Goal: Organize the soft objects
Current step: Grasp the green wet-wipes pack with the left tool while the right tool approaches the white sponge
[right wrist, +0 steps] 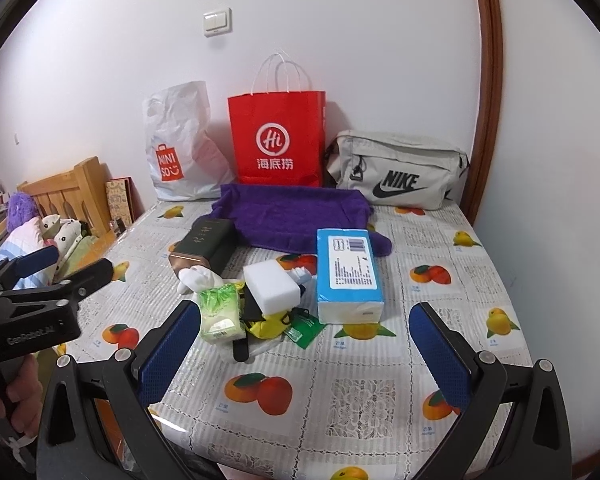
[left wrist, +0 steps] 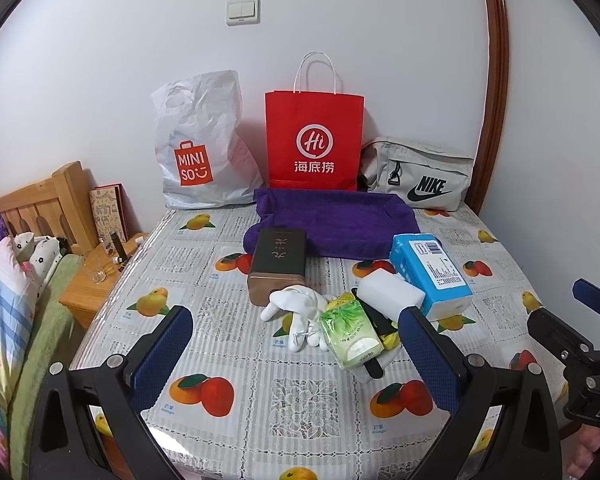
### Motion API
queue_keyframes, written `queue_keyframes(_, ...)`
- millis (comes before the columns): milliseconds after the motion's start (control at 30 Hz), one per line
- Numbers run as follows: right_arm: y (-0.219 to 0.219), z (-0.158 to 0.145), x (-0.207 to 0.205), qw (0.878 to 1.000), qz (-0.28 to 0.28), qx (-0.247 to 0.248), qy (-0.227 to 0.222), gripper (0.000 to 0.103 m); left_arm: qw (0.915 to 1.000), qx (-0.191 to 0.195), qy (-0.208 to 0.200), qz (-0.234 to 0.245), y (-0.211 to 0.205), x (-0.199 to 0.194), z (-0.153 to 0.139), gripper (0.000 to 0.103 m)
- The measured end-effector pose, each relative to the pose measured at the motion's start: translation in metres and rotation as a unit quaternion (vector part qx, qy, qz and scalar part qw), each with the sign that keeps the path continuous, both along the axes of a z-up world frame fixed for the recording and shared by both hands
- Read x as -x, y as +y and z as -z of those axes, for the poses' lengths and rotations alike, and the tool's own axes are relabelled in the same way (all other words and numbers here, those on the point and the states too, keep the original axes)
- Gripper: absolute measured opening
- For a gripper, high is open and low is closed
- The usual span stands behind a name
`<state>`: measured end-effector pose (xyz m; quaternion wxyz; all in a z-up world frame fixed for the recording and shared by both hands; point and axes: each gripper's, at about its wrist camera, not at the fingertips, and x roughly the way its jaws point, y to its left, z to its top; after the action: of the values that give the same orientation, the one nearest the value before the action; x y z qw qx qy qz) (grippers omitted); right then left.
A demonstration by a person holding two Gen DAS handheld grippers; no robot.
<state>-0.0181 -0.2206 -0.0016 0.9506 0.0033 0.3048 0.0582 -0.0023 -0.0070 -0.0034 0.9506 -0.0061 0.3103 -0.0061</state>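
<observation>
Gloves (left wrist: 296, 316) lie mid-table in the pile, touching the green tissue pack (left wrist: 350, 334) and beside the sponge (left wrist: 390, 294); they look light, limp and easy to snag, so pinch the bunched palm. Your left gripper (left wrist: 296, 354) and right gripper (right wrist: 304, 346) both stand wide apart, empty

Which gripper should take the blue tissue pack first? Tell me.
Probably right. The blue tissue pack lies almost between the open right gripper fingers; for the open left gripper it lies off to the right.
</observation>
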Motion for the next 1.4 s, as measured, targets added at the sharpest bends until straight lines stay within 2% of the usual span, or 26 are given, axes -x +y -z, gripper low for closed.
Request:
queue_keyframes(367,-0.012,0.037,-0.028,0.999,0.007,0.0,0.038,0.103,0.9975,0.001,0.065,0.027,-0.017,-0.041,0.046,0.103)
queue_keyframes(700,-0.031,0.069,-0.051,0.997,0.015,-0.012,0.069,0.103,0.99,0.001,0.133,0.045,-0.039,-0.078,0.102,0.103)
queue_keyframes(1067,-0.042,0.099,-0.073,0.994,0.021,-0.019,0.104,0.103,0.983,0.009,0.173,0.059,-0.057,-0.103,0.138,0.103)
queue_keyframes(1200,-0.046,0.108,-0.08,0.993,0.022,-0.026,0.116,0.103,0.9822,0.004,0.183,0.042,-0.058,-0.112,0.146,0.103)
queue_keyframes(1267,-0.045,0.112,-0.084,0.992,0.019,-0.03,0.122,0.103,0.9838,0.024,0.173,0.04,-0.054,-0.112,0.145,0.092)
queue_keyframes(1333,-0.044,0.116,-0.087,0.991,0.018,-0.029,0.128,0.103,0.9831,0.049,0.169,0.053,-0.05,-0.11,0.141,0.063)
queue_keyframes(1400,-0.043,0.119,-0.09,0.991,0.015,-0.031,0.132,0.103,0.983,0.037,0.17,0.059,-0.05,-0.109,0.139,0.062)
